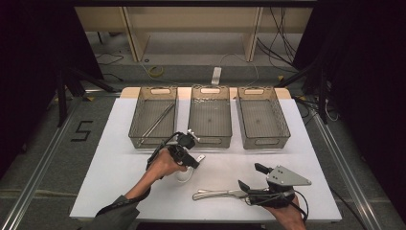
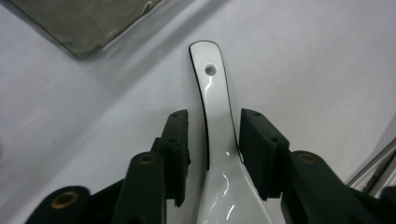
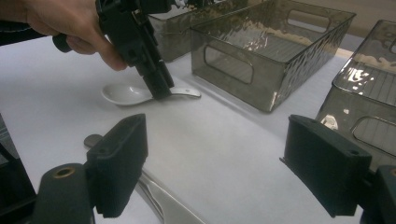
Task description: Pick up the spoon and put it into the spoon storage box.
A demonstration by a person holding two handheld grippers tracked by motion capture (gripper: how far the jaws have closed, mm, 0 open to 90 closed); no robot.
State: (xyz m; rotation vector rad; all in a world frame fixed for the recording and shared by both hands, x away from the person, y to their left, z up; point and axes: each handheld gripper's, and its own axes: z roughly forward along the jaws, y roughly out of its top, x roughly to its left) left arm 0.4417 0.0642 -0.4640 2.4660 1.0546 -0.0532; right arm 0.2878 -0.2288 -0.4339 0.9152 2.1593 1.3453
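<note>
A white ceramic spoon (image 1: 184, 176) lies on the white table, handle toward the bins. My left gripper (image 1: 191, 163) points down over its handle. In the left gripper view the spoon (image 2: 219, 107) runs between the two black pads (image 2: 180, 135); the right pad lies against the handle and a narrow gap shows on the left, so my left gripper (image 2: 215, 114) is open around it. My right gripper (image 1: 252, 176) rests near the front edge with its jaws wide apart and nothing between them. It (image 3: 222, 163) looks toward the spoon (image 3: 122, 93) and the left gripper (image 3: 156, 86).
Three clear smoked bins stand in a row at the back: left (image 1: 135, 139) holding a long metal utensil, middle (image 1: 210, 140), right (image 1: 263, 142). Metal tongs (image 1: 215, 194) lie at the front, beside and under the right gripper (image 3: 156, 200).
</note>
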